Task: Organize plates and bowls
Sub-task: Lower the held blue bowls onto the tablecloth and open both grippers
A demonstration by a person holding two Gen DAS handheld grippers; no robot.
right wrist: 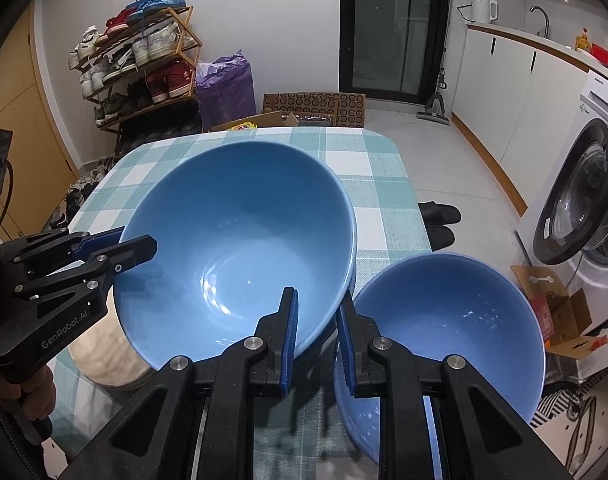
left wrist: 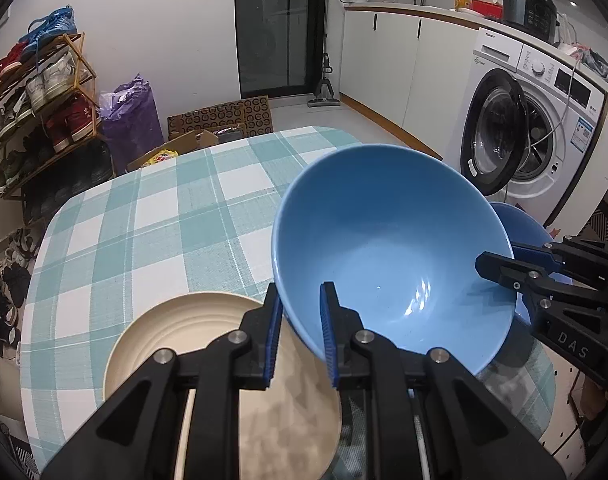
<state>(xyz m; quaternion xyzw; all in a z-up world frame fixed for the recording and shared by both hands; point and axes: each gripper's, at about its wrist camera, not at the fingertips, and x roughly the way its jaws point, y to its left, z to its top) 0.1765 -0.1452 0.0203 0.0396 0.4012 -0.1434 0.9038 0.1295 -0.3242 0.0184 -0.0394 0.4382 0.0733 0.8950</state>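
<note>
Left hand-held gripper (left wrist: 302, 334) is clamping the near rim of the big bowl (left wrist: 388, 248), one pad inside, one outside the wall. Right hand-held gripper (right wrist: 318, 338) is pinching the same bowl's rim on the opposite side, jaws nearly closed on the thin wall. Both are holding the big bowl tilted, lifted off the desk (left wrist: 152, 216), hanging over the desk between the plate (left wrist: 176, 332) and the small bowl (right wrist: 444, 320). Plate is lying on the checked cloth at the left, partly under the big bowl's edge. Small bowl is sitting at the desk's right edge, just beside the big one; touching or not, cannot tell.

Big bowl is looking like glazed ceramic: stiff, fairly heavy, slick, chip-prone. Rim pinches on two opposite sides seem the sensible hold, since the wall is thin and the glaze is giving little friction; keeping both grips level should be stopping it from swinging. Probably being set down on the plate or nested with the small bowl, not clear which. Knocking rim against rim is the main risk.
</note>
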